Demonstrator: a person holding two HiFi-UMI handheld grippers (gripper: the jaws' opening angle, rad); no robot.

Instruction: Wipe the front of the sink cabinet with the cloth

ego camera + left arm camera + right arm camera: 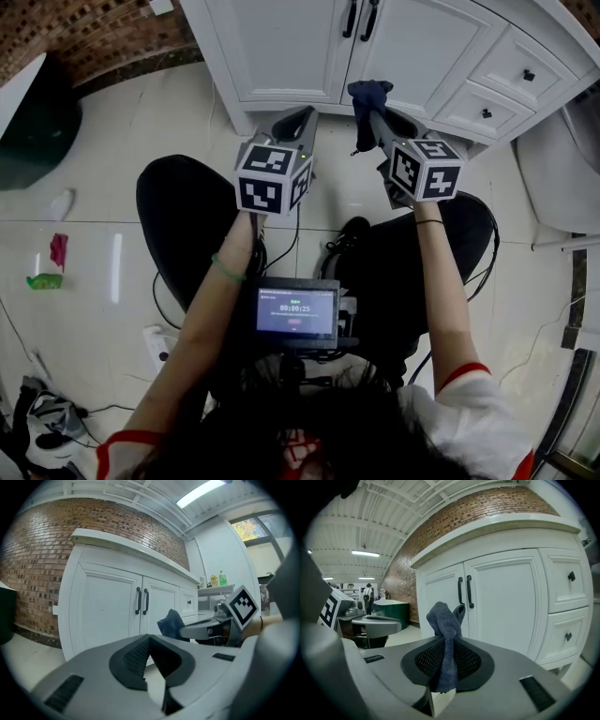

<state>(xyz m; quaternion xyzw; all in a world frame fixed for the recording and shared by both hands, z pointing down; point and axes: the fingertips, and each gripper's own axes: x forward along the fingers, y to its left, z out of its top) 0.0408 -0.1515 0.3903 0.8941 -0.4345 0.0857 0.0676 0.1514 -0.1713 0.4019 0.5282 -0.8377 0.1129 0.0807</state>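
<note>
The white sink cabinet (281,47) stands ahead, with two panel doors and black handles (361,19). My right gripper (367,111) is shut on a dark blue cloth (368,94), which sticks up bunched between the jaws (447,620) a short way from the right door (501,602). My left gripper (302,119) is shut with nothing in it, its tips close to the cabinet's lower edge below the left door (105,606). In the left gripper view the cloth (171,623) and the right gripper (206,630) show at the right.
Small drawers (520,70) with black knobs sit at the cabinet's right. A dark green tub (33,122) stands on the tiled floor at the left, by a brick wall (84,33). Cables and a recorder screen (295,311) lie near the person's dark-trousered knees.
</note>
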